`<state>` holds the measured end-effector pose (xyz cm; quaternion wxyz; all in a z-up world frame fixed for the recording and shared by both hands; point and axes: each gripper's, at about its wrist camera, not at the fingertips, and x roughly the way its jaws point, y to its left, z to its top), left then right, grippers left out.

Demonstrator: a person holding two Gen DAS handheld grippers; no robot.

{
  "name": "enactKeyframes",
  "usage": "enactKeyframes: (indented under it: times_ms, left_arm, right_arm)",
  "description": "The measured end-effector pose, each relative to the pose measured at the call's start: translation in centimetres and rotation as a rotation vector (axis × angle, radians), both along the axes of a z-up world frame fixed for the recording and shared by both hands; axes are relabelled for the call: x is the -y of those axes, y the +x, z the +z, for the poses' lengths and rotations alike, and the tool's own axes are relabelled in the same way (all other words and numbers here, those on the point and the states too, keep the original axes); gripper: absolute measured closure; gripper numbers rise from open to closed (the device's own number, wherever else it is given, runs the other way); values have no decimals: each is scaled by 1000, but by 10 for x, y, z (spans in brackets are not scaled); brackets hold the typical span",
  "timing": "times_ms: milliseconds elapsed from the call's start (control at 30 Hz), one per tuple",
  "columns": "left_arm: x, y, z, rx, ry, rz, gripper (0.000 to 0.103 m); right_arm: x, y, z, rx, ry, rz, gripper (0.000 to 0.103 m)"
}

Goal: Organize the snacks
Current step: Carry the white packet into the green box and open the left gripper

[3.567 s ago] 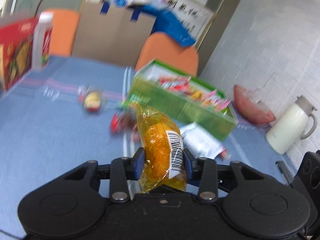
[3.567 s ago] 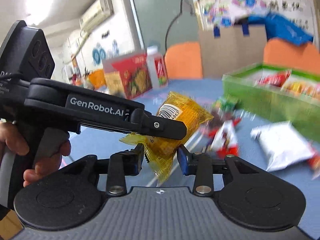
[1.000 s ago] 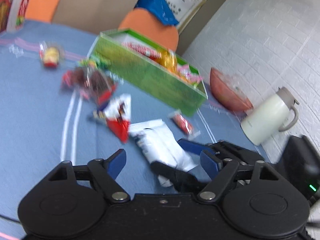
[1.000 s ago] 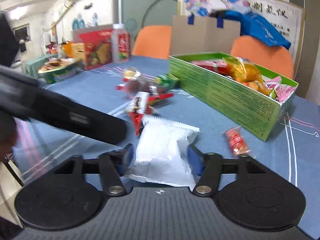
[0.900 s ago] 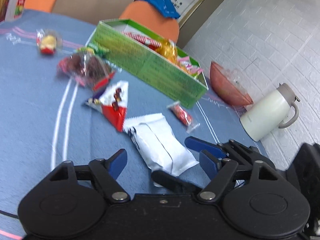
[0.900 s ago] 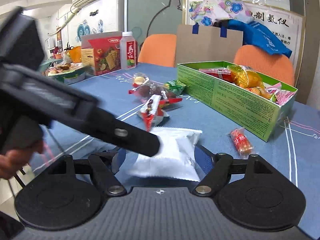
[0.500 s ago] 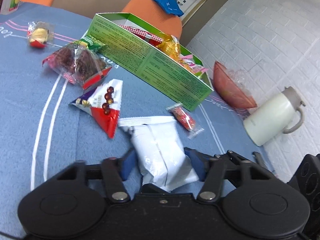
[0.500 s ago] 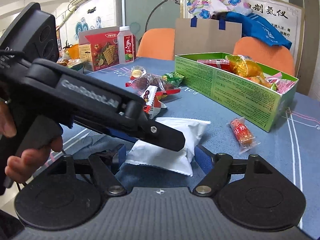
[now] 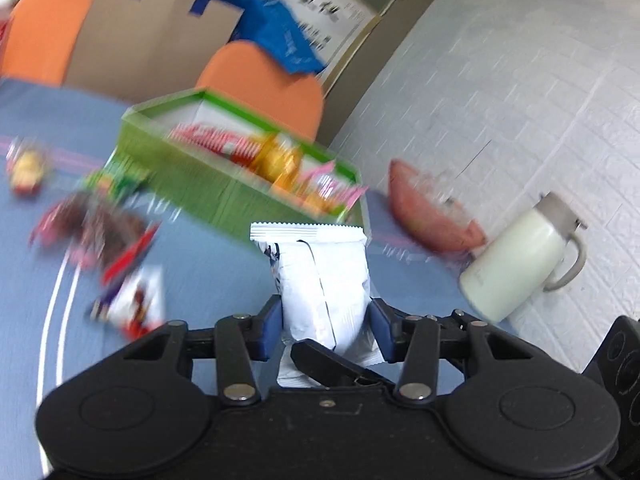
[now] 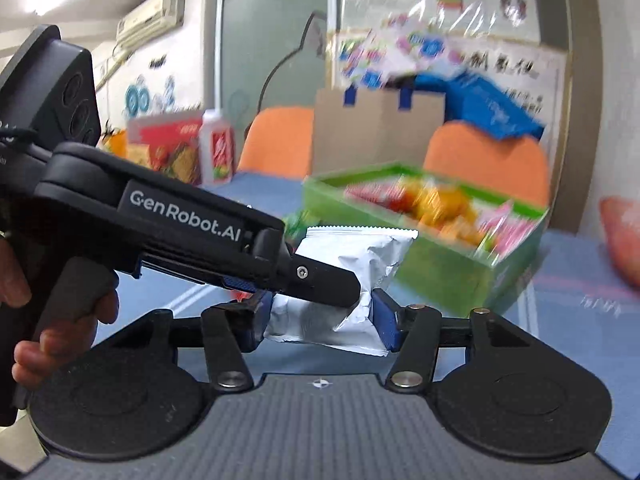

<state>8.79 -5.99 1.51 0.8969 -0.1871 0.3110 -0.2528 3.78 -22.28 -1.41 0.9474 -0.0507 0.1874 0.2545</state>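
white packet (image 9: 324, 280), jug (image 9: 516, 264) left view only

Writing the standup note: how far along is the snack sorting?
Done: several snacks sit in the green box. In hand: the white packet, held in the left gripper, right gripper closing around it. Left: loose snacks on the table.

Glossy foil pkt (image 9: 324, 280), matt cloth tbl (image 9: 208, 264).

Bright even indoor light, heavy motion blur on background, fisheye bending at edges, tongs sharp
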Motion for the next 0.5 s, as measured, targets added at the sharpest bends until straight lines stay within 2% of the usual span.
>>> enactKeyframes:
  times_ms: [233,500]
  left_arm:
    - [31,53,27,76,11,-37,36]
    - [55,116,34,103,3,-54,36]
  right_arm:
    - [22,41,20,84,44,-89,13]
    - [46,98,23,139,72,-151,13]
